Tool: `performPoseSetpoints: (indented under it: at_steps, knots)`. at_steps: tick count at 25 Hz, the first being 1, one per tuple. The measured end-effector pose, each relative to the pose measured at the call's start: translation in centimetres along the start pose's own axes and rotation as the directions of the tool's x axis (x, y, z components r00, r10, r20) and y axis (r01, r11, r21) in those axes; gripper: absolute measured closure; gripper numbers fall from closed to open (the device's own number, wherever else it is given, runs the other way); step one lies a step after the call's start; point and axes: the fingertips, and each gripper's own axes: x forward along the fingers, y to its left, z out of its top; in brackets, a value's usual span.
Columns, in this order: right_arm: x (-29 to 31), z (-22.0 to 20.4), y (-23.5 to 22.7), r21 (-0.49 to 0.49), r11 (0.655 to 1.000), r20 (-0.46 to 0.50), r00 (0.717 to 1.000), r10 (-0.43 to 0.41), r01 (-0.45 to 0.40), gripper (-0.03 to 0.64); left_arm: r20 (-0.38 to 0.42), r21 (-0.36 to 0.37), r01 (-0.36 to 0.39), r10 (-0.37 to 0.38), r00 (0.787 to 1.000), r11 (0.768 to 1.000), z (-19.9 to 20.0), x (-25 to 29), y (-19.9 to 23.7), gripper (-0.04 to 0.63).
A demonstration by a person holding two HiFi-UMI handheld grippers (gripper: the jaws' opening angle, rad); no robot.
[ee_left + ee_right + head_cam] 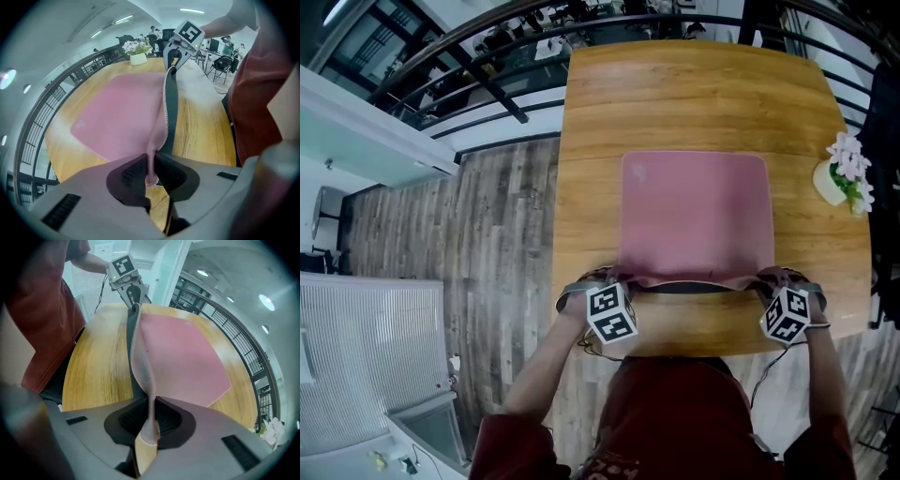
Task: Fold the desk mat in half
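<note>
A pink desk mat (694, 211) with a dark underside lies on the wooden table (694, 94). Its near edge is lifted off the wood, showing the dark underside (689, 288). My left gripper (623, 281) is shut on the mat's near left corner, and the mat (117, 117) runs up between the pads. My right gripper (766, 279) is shut on the near right corner, with the mat (183, 352) pinched between its pads. Each gripper view shows the other gripper (174, 50) (133, 295) at the far end of the raised edge.
A white pot of pale flowers (844, 178) stands at the table's right edge. A railing (487, 84) runs past the table's far left. Wood plank floor (487, 253) lies to the left. The person's red-clad torso (675, 422) is against the table's near edge.
</note>
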Motion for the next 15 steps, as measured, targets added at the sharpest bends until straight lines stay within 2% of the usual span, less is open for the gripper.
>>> performPoseSetpoints:
  at_steps: [6,15]
  knots:
    - [1.2,0.2,-1.8,0.026,0.999,-0.010,0.999,-0.042,0.042,0.565,0.002,-0.015,-0.004,0.004,1.000,1.000,0.0,1.2,2.1,0.525]
    - [2.9,0.8,-4.2,0.038,0.998,-0.033,0.998,-0.051,0.052,0.561,0.011,0.011,0.008,-0.009,1.000,1.000,0.3,2.4,4.7,0.520]
